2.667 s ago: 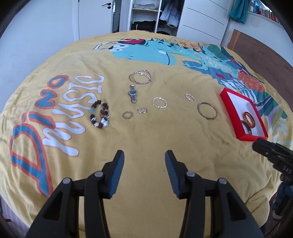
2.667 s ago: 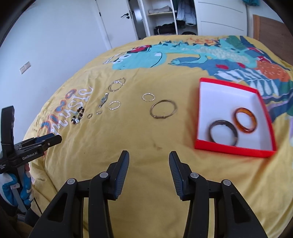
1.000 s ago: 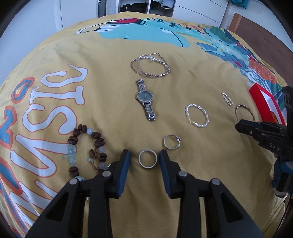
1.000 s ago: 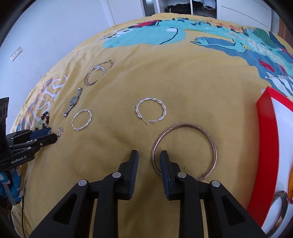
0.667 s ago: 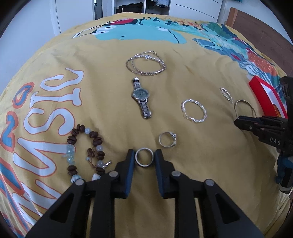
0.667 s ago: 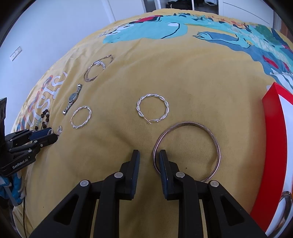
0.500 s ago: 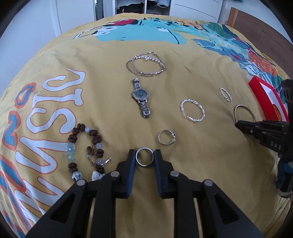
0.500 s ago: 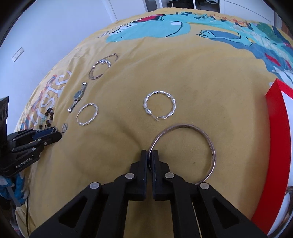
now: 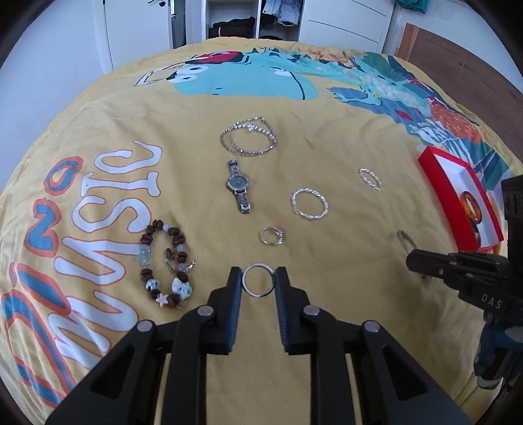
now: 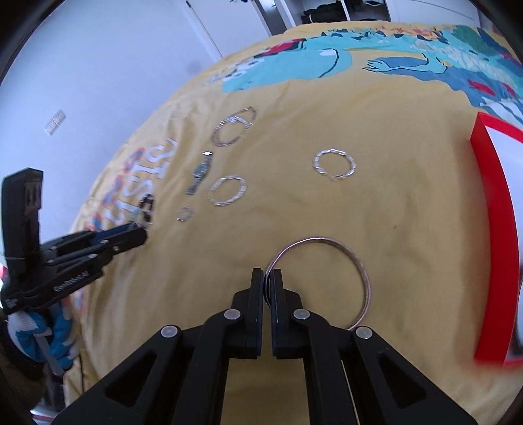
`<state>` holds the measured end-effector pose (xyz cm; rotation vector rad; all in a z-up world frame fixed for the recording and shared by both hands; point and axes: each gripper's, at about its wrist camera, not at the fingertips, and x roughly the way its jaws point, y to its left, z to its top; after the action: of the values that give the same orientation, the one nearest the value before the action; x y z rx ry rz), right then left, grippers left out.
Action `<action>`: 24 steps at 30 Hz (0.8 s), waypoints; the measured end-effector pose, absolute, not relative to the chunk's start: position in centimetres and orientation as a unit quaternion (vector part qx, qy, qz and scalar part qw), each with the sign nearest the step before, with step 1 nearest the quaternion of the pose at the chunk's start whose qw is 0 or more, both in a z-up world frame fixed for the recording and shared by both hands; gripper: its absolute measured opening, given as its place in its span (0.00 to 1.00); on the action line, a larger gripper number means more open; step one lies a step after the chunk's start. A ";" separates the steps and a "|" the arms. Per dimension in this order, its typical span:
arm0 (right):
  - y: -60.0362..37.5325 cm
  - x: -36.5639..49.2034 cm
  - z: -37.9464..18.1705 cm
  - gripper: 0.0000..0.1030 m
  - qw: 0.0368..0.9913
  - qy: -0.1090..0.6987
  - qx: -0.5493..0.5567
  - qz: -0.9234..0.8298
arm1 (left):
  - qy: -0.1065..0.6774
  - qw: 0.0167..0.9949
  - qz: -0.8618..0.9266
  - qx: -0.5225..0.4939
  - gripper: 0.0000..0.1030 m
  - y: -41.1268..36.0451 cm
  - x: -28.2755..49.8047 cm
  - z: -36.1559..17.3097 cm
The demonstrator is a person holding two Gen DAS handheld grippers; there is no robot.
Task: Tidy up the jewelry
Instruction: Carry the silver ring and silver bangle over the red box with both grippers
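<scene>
Jewelry that a second ago lay loose on the bed is now gripped: the left gripper [image 9: 258, 279] has closed its jaws on the plain ring [image 9: 258, 284], and the right gripper [image 10: 267, 282] has pinched its jaws shut on the rim of the big bangle [image 10: 356, 261]. Left on the cover are one watch [image 9: 238, 186], one bead bracelet [image 9: 165, 261], one chain bracelet [image 9: 250, 139], two twisted hoops [image 9: 309, 203] and one small ring [image 9: 271, 236]; the red box [image 9: 441, 183] holds two bangles. All lies on a yellow dinosaur bedspread [image 9: 327, 114] in a white-walled bedroom with an open wardrobe [image 9: 248, 19].

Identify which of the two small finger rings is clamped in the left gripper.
The plain band ring, pinched between the left gripper fingers. The other small ring, which has a raised setting, lies free on the yellow bedspread beyond it.
</scene>
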<state>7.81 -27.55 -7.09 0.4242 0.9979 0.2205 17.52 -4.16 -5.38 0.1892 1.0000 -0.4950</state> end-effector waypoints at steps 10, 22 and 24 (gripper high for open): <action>-27.3 4.2 -4.2 0.03 0.834 0.440 0.303 0.140 | 0.458 0.853 -0.238 0.081 0.18 -3.7 14.3 -2.0; -28.0 0.0 0.1 0.03 0.844 0.404 0.321 0.145 | 0.434 0.859 -0.258 0.090 0.18 -5.1 10.9 1.7; -28.7 -0.6 0.8 0.03 0.848 0.396 0.323 0.141 | 0.432 0.858 -0.264 0.092 0.18 -5.9 10.6 2.1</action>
<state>-0.60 -28.72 0.78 0.6817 0.8352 0.2967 10.55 -5.94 2.11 0.1923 0.9066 -0.5555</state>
